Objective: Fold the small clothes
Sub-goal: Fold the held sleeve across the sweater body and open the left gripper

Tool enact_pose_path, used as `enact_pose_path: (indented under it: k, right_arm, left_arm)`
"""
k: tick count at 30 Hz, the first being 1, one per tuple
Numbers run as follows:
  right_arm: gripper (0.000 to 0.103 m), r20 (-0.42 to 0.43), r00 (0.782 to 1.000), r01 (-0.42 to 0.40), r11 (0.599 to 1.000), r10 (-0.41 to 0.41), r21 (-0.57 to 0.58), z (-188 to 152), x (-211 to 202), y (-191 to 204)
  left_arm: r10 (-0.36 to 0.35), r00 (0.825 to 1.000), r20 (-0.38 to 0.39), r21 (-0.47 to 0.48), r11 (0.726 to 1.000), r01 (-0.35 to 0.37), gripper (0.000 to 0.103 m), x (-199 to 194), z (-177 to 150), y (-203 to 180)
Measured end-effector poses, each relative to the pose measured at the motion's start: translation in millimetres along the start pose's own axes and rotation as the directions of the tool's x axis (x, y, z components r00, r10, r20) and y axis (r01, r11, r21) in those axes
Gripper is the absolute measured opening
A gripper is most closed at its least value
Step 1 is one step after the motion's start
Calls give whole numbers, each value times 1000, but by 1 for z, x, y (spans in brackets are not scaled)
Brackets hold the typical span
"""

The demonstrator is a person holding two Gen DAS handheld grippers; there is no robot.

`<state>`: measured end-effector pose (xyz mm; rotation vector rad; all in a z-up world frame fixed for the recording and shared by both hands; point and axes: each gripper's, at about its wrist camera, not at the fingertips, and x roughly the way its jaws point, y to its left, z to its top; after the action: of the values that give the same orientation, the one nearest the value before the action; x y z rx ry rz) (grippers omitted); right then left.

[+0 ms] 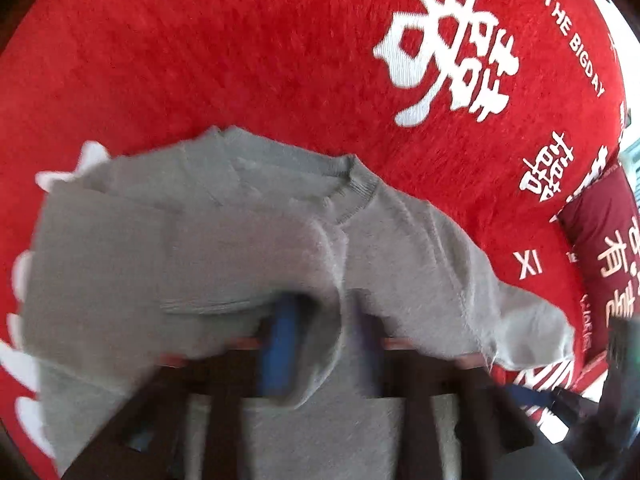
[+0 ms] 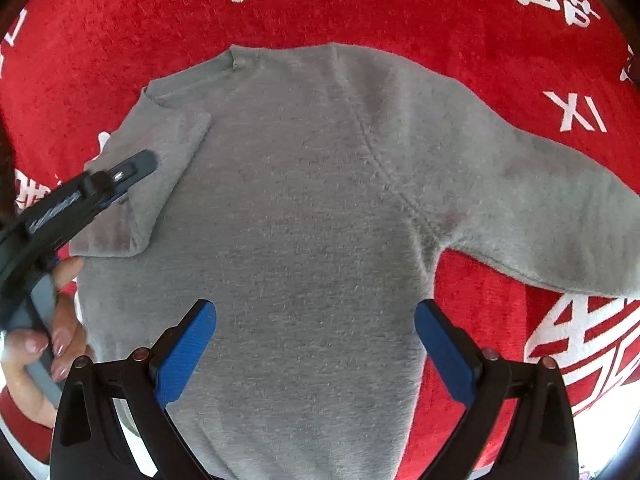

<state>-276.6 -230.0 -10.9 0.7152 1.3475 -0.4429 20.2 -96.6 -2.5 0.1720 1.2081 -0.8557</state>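
Observation:
A small grey sweater (image 2: 304, 208) lies flat on a red blanket (image 2: 360, 8). Its left sleeve (image 2: 160, 168) is folded over the body and its right sleeve (image 2: 552, 200) stretches out to the right. My left gripper (image 1: 324, 344) is shut on a fold of the sweater (image 1: 248, 248), with grey cloth draped over its blue pads (image 1: 280, 344); the view is blurred. The left gripper also shows in the right wrist view (image 2: 132, 170), over the folded sleeve. My right gripper (image 2: 316, 348) is open and empty above the sweater's lower body.
The red blanket (image 1: 240, 40) carries white characters and lettering. A dark red cushion (image 1: 600, 236) with white characters lies at the right. A hand with painted nails (image 2: 44, 344) holds the left gripper's handle.

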Motion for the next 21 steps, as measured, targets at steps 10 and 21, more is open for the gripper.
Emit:
enact_pose_path:
  k: [10, 21]
  right_arm:
    - [100, 180, 982, 122, 929, -61, -349, 42, -15, 131]
    - [37, 323, 891, 454, 604, -320, -655, 54, 56, 194]
  left_arm:
    - [283, 959, 11, -59, 958, -282, 89, -55, 9, 112]
    - [235, 965, -119, -260, 930, -258, 89, -8, 53, 230]
